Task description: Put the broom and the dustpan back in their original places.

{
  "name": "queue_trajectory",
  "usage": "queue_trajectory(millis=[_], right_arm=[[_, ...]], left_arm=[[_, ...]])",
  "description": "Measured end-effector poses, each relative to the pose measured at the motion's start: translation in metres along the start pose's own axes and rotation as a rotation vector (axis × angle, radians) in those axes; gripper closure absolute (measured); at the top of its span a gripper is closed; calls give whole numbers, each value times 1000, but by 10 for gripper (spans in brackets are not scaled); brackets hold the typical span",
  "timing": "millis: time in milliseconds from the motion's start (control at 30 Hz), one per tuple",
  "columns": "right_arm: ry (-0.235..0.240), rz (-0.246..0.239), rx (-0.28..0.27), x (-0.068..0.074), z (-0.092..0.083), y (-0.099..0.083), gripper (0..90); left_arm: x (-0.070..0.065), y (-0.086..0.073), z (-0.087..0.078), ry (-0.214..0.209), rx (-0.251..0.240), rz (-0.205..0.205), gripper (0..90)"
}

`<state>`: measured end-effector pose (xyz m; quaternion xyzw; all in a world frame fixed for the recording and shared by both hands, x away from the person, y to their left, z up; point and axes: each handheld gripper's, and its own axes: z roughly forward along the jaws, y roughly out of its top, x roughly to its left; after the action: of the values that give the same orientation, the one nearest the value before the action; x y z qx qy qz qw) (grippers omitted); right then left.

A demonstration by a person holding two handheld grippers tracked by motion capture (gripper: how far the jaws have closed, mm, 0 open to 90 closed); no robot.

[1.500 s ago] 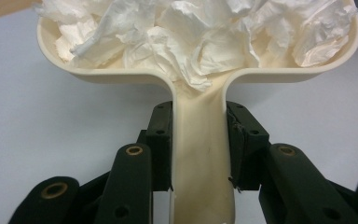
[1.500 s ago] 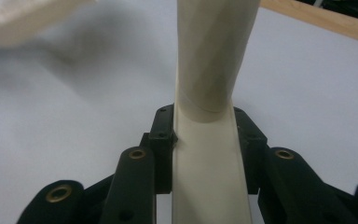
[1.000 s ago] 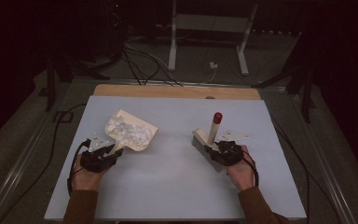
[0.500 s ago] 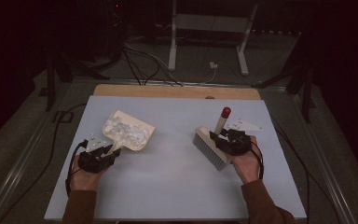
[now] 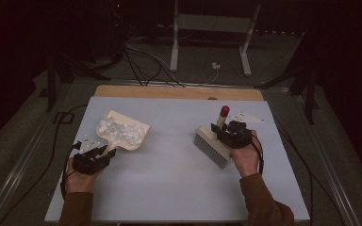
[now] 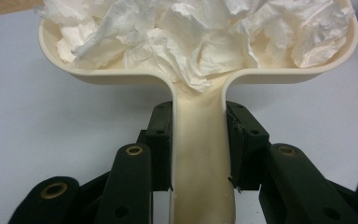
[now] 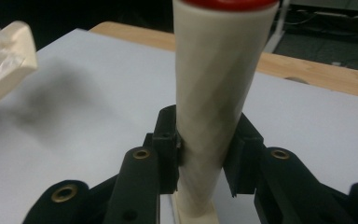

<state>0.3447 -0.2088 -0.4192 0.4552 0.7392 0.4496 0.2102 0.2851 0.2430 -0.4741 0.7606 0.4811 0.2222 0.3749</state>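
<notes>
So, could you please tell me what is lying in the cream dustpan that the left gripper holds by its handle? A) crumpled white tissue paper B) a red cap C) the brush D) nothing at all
A: in the left gripper view the dustpan is heaped with crumpled white tissue paper, while the left gripper clamps its handle; the brush sits apart in the right gripper.

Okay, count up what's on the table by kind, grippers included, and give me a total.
Hand-held gripper: 2, left and right
Dustpan: 1
Brush: 1
Heap of crumpled tissue: 1
Total: 5
</notes>
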Motion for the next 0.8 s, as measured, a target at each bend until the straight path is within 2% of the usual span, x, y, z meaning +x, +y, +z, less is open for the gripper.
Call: queue_trajectory(millis=[233, 333, 467, 567, 667, 800], right_arm=[[47, -78, 26, -5, -14, 7, 696], [59, -91, 26, -9, -22, 7, 696], [77, -86, 24, -18, -32, 3, 696], [111, -81, 26, -24, -38, -1, 696], [151, -107, 33, -28, -45, -6, 696], [170, -160, 61, -31, -53, -13, 696]], left_arm=[[6, -1, -5, 13, -13, -16, 666], [6, -1, -6, 17, -15, -16, 666], [6, -2, -6, 19, -15, -19, 666], [6, -2, -6, 21, -15, -22, 666], [6, -3, -6, 22, -12, -21, 666], [6, -3, -5, 23, -6, -19, 666]])
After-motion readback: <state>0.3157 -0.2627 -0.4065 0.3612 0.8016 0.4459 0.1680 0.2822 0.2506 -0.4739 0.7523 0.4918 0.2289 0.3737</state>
